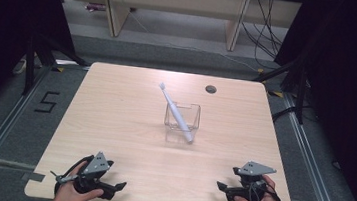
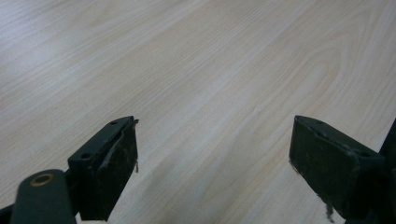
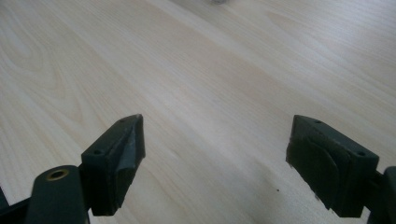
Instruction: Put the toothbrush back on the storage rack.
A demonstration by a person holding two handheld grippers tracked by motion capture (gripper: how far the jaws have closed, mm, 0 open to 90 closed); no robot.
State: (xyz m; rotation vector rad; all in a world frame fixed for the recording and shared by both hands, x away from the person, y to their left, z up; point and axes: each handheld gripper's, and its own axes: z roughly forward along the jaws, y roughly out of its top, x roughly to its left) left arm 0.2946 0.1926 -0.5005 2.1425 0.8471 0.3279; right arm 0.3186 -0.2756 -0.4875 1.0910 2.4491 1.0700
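A clear square container point(image 1: 183, 117) stands near the middle of the light wooden table point(image 1: 113, 124). A white toothbrush point(image 1: 175, 112) leans in it, with its head up toward the far left and its handle end low at the near right corner. My left gripper point(image 1: 116, 188) rests by the table's front left edge, held in a hand, jaws pointing right. In the left gripper view it point(image 2: 215, 122) is open over bare wood. My right gripper point(image 1: 221, 187) lies at the front right, pointing left. In the right gripper view it point(image 3: 217, 119) is also open, with nothing between its jaws.
A small round grommet hole point(image 1: 211, 89) sits near the table's far edge. Dark stand legs point(image 1: 32, 60) and black curtains flank the table. A "5" mark point(image 1: 45, 101) is taped on the floor to the left. Wooden furniture and cables lie beyond the table.
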